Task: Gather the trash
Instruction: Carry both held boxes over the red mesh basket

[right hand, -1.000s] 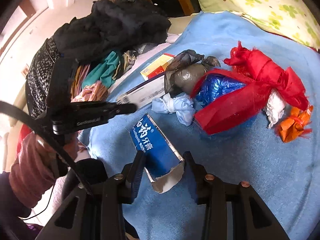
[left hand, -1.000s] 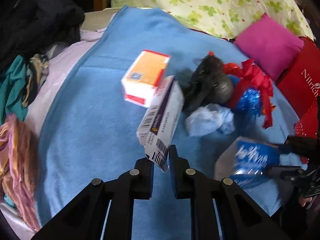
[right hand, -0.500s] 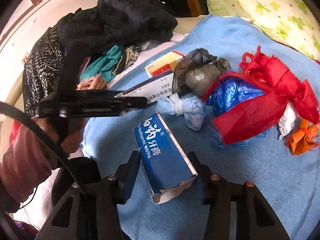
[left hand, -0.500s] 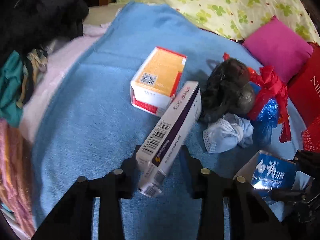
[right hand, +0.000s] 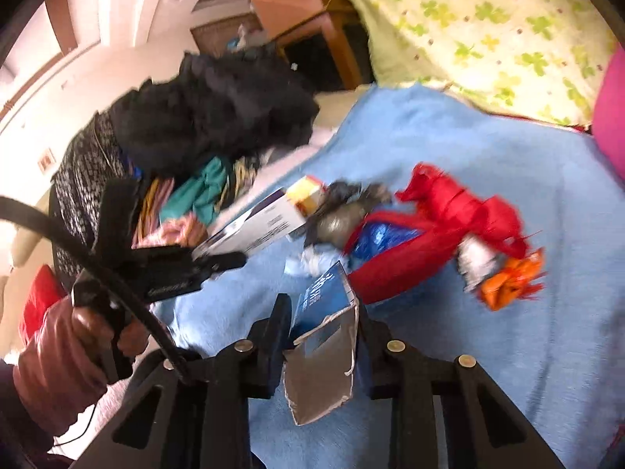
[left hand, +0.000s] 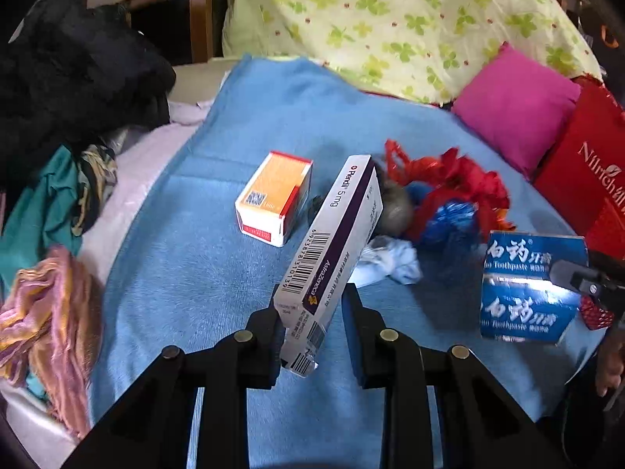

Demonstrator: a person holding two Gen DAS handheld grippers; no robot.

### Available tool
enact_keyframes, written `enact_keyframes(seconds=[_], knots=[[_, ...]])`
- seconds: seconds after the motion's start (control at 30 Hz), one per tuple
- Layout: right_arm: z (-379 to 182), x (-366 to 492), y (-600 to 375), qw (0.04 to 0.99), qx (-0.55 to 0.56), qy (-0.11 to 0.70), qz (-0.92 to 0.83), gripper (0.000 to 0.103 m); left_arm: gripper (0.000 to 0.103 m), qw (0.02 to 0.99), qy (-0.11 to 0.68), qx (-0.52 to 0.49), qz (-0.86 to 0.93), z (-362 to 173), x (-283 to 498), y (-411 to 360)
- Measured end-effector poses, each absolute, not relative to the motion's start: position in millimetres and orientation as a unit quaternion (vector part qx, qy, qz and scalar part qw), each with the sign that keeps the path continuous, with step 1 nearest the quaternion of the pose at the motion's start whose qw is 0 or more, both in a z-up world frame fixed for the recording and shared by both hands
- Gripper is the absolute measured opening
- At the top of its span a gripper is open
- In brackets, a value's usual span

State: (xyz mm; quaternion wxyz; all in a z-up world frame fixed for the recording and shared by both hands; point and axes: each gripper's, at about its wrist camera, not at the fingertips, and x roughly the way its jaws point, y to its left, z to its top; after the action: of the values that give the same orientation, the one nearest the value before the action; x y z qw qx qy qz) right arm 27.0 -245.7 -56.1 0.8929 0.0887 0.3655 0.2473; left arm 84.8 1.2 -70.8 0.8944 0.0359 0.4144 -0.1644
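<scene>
- My left gripper (left hand: 310, 326) grips the Plendil box (left hand: 332, 246); orange box (left hand: 273, 199) just beyond.
- My right gripper (right hand: 324, 336) grips the torn toothpaste box (right hand: 324, 336).
- Red bag (right hand: 429, 234) wraps a blue bag (right hand: 377, 236).

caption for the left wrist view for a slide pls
Left claw grips a white and purple medicine box above the blue blanket, with an orange box and bagged trash beyond.

Three boxes: medicine carton (left hand: 332, 242), orange box (left hand: 273, 201), toothpaste box (left hand: 527, 285); one pink cushion (left hand: 515, 105).
</scene>
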Motion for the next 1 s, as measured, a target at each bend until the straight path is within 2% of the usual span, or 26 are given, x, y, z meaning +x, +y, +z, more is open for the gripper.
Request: enact_keyframes(seconds=[0.17, 0.33, 0.73, 0.93, 1.0], knots=[[-33.3, 13.2, -272.8, 0.908, 0.114, 0.329, 0.233, 0.032, 0.029, 0.905, 0.382, 0.053, -0.178, -32.6, 63.1, -18.6], [1.2, -22.4, -307.5, 0.938, 0.128, 0.255, 0.198, 0.032, 0.029, 0.909, 0.345, 0.080, -0.218, 4.1, 42.0, -64.3], [58.7, -160.7, -437.1, 0.980, 0.192, 0.047, -0.010, 0.032, 0.029, 0.861, 0.311, 0.139, -0.379, 41.8, -3.2, -244.2], [45.8, -192.7, -503.9, 0.959, 0.269, 0.039, -0.080, 0.032, 0.030, 0.821, 0.311, 0.171, -0.446, 36.5, -32.0, -331.7], [36.3, -202.9, -521.9, 0.951, 0.289, 0.044, -0.099, 0.033, 0.034, 0.813, 0.313, 0.180, -0.457, 31.7, -39.7, -352.9]])
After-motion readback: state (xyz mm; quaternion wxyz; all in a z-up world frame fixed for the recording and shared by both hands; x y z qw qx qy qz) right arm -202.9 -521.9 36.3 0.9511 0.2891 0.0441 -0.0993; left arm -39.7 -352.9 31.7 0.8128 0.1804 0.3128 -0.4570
